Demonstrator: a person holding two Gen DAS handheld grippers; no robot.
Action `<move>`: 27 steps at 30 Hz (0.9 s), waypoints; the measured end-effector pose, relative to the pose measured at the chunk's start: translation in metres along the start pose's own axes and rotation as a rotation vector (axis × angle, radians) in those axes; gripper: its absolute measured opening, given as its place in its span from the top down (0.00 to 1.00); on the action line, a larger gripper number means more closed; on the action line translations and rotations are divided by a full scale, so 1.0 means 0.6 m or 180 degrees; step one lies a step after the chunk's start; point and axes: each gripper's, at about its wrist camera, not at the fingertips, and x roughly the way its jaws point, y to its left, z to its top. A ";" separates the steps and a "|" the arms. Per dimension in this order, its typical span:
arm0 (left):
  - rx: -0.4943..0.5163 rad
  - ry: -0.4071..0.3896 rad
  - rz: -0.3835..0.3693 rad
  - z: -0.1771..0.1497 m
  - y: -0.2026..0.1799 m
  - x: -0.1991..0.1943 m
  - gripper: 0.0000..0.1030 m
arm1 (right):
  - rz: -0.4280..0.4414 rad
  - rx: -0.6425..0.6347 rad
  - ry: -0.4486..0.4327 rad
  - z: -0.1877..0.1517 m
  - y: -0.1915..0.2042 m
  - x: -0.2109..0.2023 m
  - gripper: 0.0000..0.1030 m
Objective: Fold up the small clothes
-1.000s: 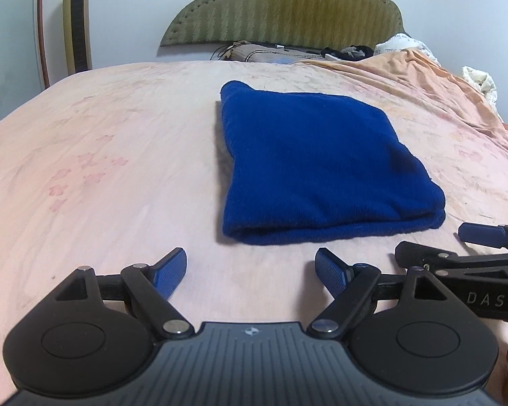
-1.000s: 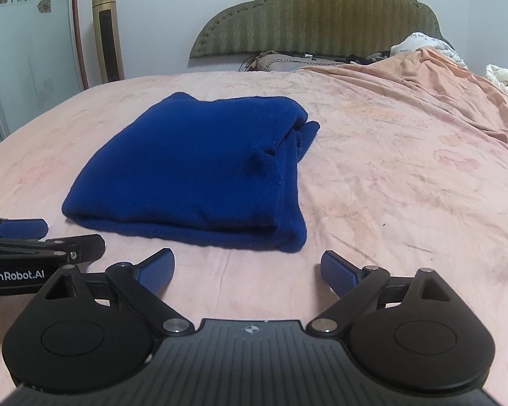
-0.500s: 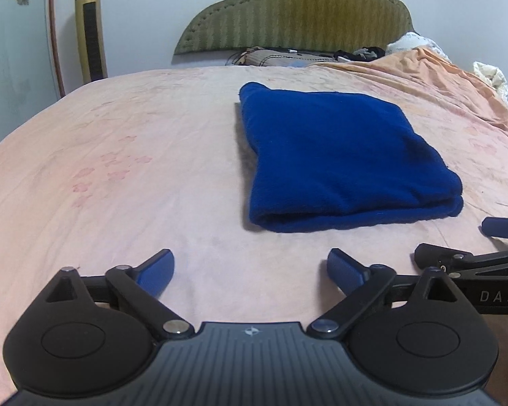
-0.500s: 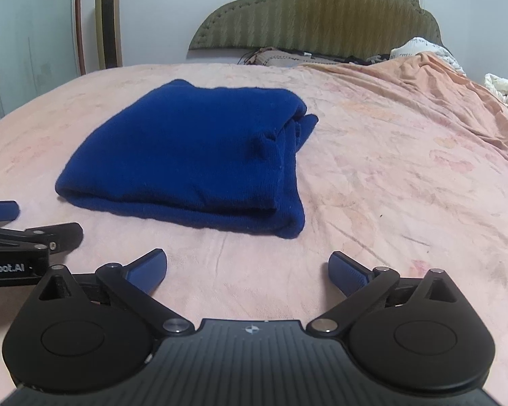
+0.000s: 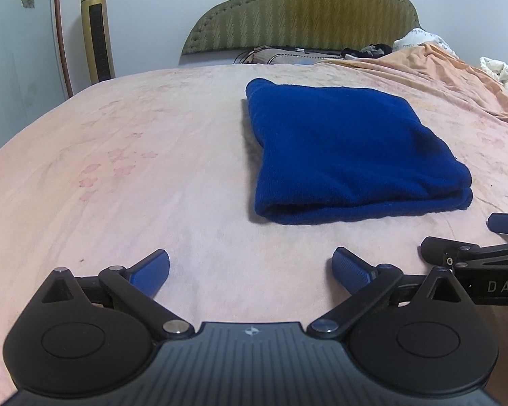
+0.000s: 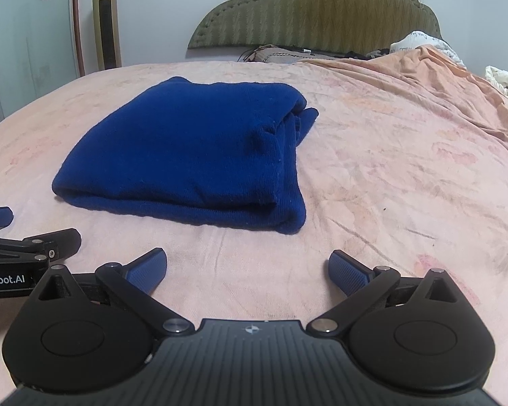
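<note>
A dark blue garment lies folded into a thick rectangle on the pink bedsheet; it also shows in the right wrist view. My left gripper is open and empty, just above the sheet, short of the garment's near edge. My right gripper is open and empty, also short of the near edge. The right gripper's side shows at the right edge of the left wrist view. The left gripper's side shows at the left edge of the right wrist view.
A green padded headboard stands at the far end with pillows and cables below it. An orange blanket is bunched at the far right. A gold tower fan stands by the wall at the left.
Both grippers have drawn back from the garment and tilted up, showing more of the wall. The left gripper's jaws have opened wider. The garment has not moved.
</note>
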 end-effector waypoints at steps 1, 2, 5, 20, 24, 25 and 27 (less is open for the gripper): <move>0.0008 0.0000 0.0007 0.000 -0.001 0.000 0.00 | 0.0012 0.0015 0.0004 0.000 -0.001 0.000 0.00; 0.0011 0.0001 0.0009 0.000 -0.001 0.000 0.00 | 0.0017 0.0020 0.0007 0.000 -0.002 0.001 0.00; 0.0002 0.0002 0.0003 0.000 -0.002 0.000 0.00 | 0.0004 0.0007 0.0005 0.001 -0.001 0.001 0.00; -0.0014 0.0009 -0.0011 0.000 -0.003 0.000 0.00 | 0.0018 0.0020 0.0007 0.000 -0.001 0.003 0.00; -0.0014 0.0009 -0.0010 0.000 -0.002 0.000 0.00 | 0.0018 0.0020 0.0007 0.000 -0.001 0.003 0.00; -0.0015 0.0009 -0.0011 0.000 -0.002 0.000 0.00 | 0.0019 0.0020 0.0007 0.000 -0.001 0.003 0.00; -0.0014 0.0009 -0.0011 0.000 -0.002 0.000 0.00 | 0.0019 0.0021 0.0007 0.000 -0.001 0.003 0.00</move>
